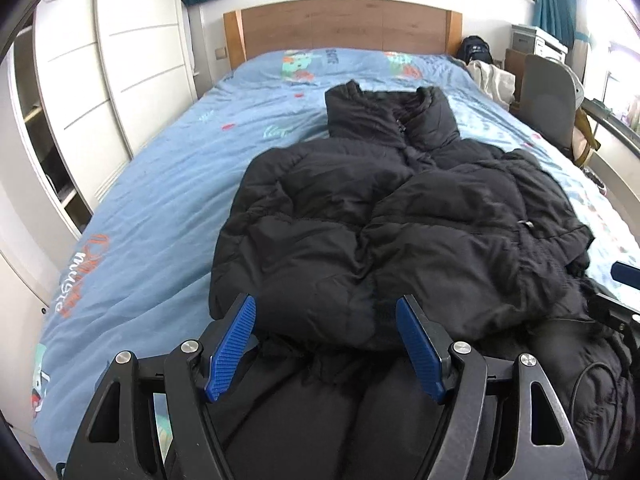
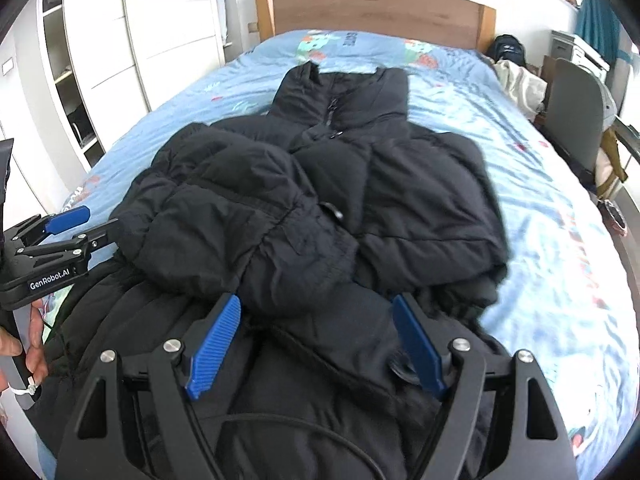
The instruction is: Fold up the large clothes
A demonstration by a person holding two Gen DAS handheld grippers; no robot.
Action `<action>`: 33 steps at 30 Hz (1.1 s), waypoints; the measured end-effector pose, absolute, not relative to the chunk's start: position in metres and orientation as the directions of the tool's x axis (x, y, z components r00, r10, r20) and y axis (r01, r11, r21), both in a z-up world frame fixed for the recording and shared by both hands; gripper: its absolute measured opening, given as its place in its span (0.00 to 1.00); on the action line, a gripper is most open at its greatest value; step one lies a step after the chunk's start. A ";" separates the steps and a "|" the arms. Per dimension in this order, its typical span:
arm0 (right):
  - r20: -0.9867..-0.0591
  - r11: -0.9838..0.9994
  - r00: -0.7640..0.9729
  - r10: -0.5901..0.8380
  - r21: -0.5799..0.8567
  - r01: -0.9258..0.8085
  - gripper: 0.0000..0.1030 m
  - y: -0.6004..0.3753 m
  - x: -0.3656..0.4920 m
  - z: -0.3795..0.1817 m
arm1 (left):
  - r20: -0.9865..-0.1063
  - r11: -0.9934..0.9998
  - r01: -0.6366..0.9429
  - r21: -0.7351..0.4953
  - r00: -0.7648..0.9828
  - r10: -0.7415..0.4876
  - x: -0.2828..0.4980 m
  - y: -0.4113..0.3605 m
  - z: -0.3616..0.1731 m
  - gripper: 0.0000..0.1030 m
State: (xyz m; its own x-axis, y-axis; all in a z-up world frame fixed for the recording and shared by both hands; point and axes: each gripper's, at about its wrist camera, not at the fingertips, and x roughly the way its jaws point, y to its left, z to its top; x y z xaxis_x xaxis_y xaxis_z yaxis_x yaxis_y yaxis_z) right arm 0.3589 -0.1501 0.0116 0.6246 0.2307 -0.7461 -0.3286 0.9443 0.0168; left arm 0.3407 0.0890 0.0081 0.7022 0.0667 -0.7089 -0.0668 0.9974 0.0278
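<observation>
1. The black jacket (image 1: pixel 384 216) lies in the middle of the bed (image 1: pixel 160 184), collar toward the headboard (image 1: pixel 340 28).
2. The left gripper (image 1: pixel 326 340) is spread wide, holding nothing.
3. The right gripper (image 2: pixel 316 340) is also spread wide, above the jacket's near edge.

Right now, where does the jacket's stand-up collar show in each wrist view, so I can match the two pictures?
Left wrist view: the collar sits just right of center in the upper part, at the far end of the black jacket.
Right wrist view: the collar is near center, in the upper part.
Shared landmark: the wooden headboard behind it.
</observation>
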 end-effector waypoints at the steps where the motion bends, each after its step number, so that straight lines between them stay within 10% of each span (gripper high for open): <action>1: -0.742 0.946 0.631 0.227 0.015 -0.323 0.76 -0.155 0.355 0.015 | -0.706 0.998 -0.064 0.025 0.706 0.063 0.337 0.088 0.011 0.70; 33: -0.649 0.992 0.751 0.122 0.066 -0.104 0.77 -0.288 0.236 0.054 | -0.697 0.988 -0.055 0.146 0.702 0.142 0.256 0.066 0.042 0.95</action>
